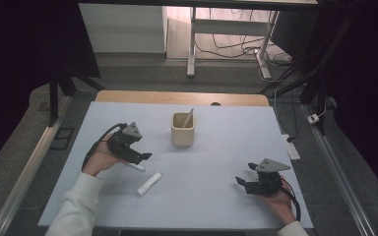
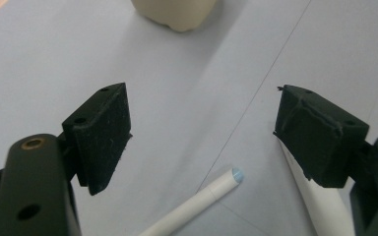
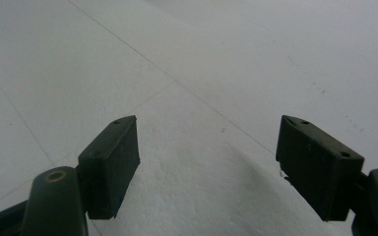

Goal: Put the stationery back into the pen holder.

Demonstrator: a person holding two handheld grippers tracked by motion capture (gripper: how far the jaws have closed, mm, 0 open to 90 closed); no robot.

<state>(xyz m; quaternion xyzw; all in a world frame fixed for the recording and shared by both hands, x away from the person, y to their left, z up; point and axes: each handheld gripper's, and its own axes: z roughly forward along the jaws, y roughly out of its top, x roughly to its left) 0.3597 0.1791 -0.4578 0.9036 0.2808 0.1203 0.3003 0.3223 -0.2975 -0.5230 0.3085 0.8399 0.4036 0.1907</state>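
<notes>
A beige cup (image 1: 183, 130) stands mid-table with a thin grey stick (image 1: 189, 118) leaning in it; its base shows at the top of the left gripper view (image 2: 177, 12). My left gripper (image 1: 145, 157) (image 2: 204, 123) is open and low over the mat, pointing toward the cup. A white pen with a pale blue tip (image 1: 137, 167) (image 2: 211, 194) lies on the mat between its jaws, untouched. A second white tube (image 1: 149, 183) (image 2: 320, 206) lies just beside it, partly behind one jaw. My right gripper (image 1: 244, 173) (image 3: 206, 157) is open at the front right, over bare mat.
A pale blue mat (image 1: 226, 147) covers the table, with a strip of wooden tabletop (image 1: 177, 97) showing at its far edge. Beyond stand desk legs (image 1: 192, 59) and floor cables (image 1: 236, 49). A metal rail (image 1: 24, 172) runs along the left side.
</notes>
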